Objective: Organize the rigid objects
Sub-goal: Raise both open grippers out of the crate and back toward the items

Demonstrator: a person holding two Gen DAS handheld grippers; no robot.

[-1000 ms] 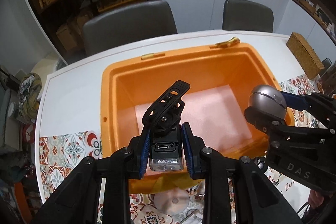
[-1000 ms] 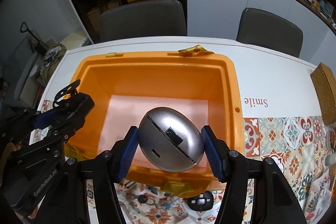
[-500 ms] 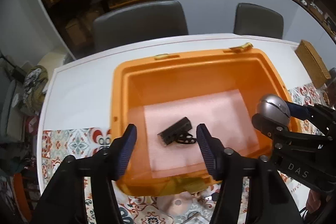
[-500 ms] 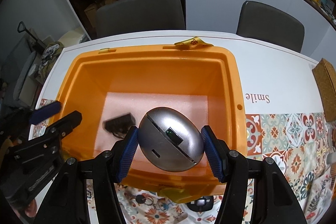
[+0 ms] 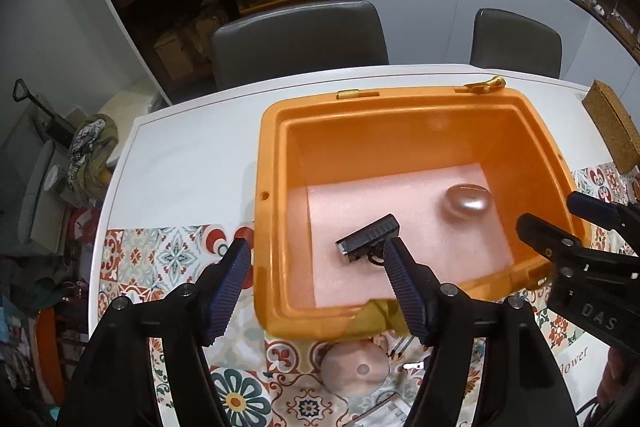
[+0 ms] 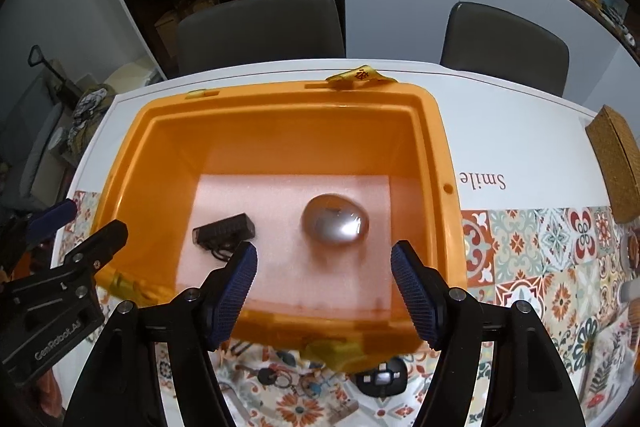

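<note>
Two objects are seen in the orange bin (image 6: 434, 147), both on its pink foam floor: one silver egg-shaped device (image 6: 335, 226) right of centre, slightly blurred, and one black clip-on device (image 6: 224, 229) to its left, well apart. Left gripper (image 5: 316, 259) and right gripper (image 6: 323, 263): jaws opening, nothing held. Bin is carried on the white surface (image 6: 520, 131); two grey chairs (image 6: 260, 27) are counted beyond.

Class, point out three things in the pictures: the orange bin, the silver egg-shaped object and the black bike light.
orange bin (image 6: 434, 131): right wrist view, right rim.
silver egg-shaped object (image 6: 334, 221): right wrist view, middle of its shell.
black bike light (image 5: 368, 238): left wrist view, top of its body.
</note>
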